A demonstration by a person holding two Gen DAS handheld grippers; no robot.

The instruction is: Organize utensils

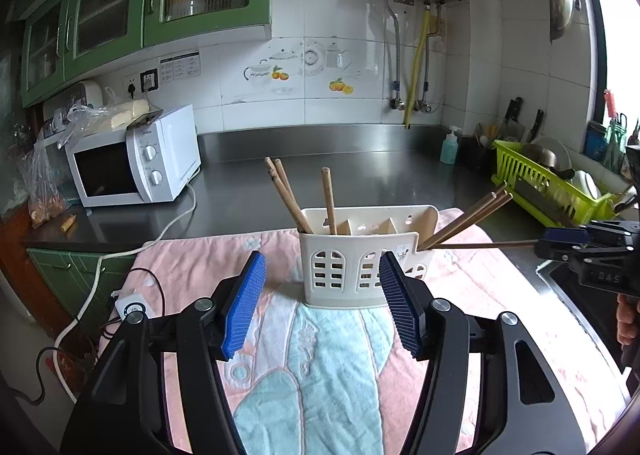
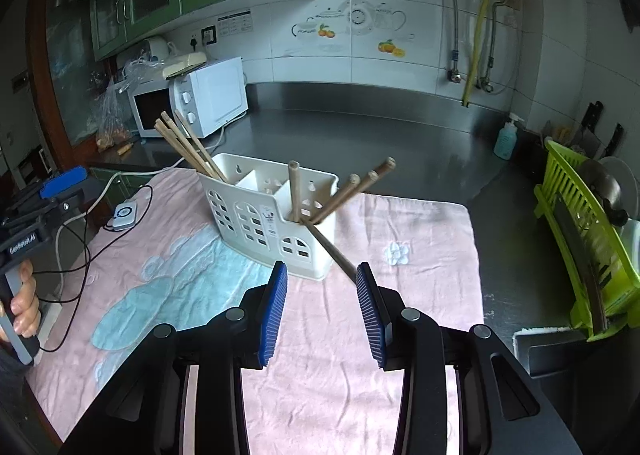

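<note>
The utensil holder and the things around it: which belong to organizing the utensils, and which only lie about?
Belong to the job:
white utensil holder
wooden chopsticks in it
right gripper, jaws open, one chopstick reaching its fingers
left gripper, jaws open

Only lying about:
microwave
soap bottle
green dish rack
pink towel underneath

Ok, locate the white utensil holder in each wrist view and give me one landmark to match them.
Left wrist: the white utensil holder stands centre frame on the towel, just beyond the open left tongs.
Right wrist: the holder is centre-left, ahead of the right tongs.
Shared landmark: the white microwave.
</note>
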